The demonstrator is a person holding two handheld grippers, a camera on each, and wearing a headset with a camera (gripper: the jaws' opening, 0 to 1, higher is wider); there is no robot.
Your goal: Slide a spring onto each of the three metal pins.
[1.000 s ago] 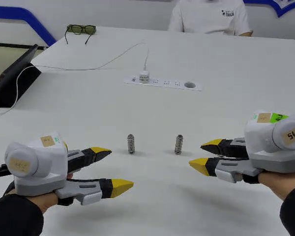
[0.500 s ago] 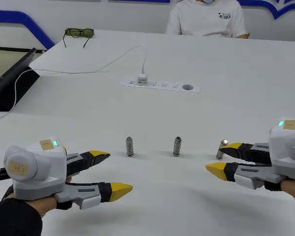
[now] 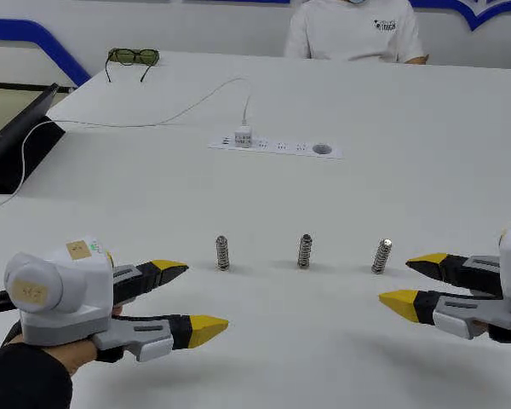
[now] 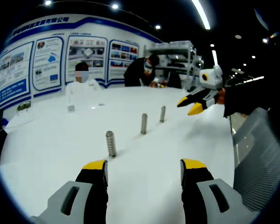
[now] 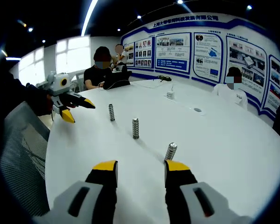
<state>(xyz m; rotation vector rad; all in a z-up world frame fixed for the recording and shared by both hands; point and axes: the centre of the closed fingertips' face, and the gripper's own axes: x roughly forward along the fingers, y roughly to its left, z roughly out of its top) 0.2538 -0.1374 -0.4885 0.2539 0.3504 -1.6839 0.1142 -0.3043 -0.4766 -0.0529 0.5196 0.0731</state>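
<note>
1. The left claw [image 3: 201, 296], a grey body with black jaws tipped in yellow, lies at the lower left of the head view. It is released, jaws spread, nothing between them. Its own view shows the left claw [image 4: 143, 164] just as wide.
2. The right claw [image 3: 398, 279], of the same make, enters from the lower right edge, also released and empty. In its own view the right claw [image 5: 141, 166] points at the nearest spring.
3. The white desk [image 3: 392, 128] carries everything.
4. A person in a white T-shirt [image 3: 358, 30] sits at the top centre, behind the desk's far edge.
5. A black tablet [image 3: 17, 141] leans at the left edge, and a thin white cable [image 3: 179, 111] runs from it to a white charger [image 3: 243, 136].
6. The charger is plugged into a flat white power strip [image 3: 277, 146] above centre.
7. Dark green-lensed glasses [image 3: 132, 57] rest at the upper left.
8. Three metal coil springs stand in a row at mid-frame, between the two claws and apart from both: the left spring [image 3: 222, 253] and middle spring [image 3: 304, 250] upright, the right spring [image 3: 381, 256] leaning, with a bright metal end at its top.
</note>
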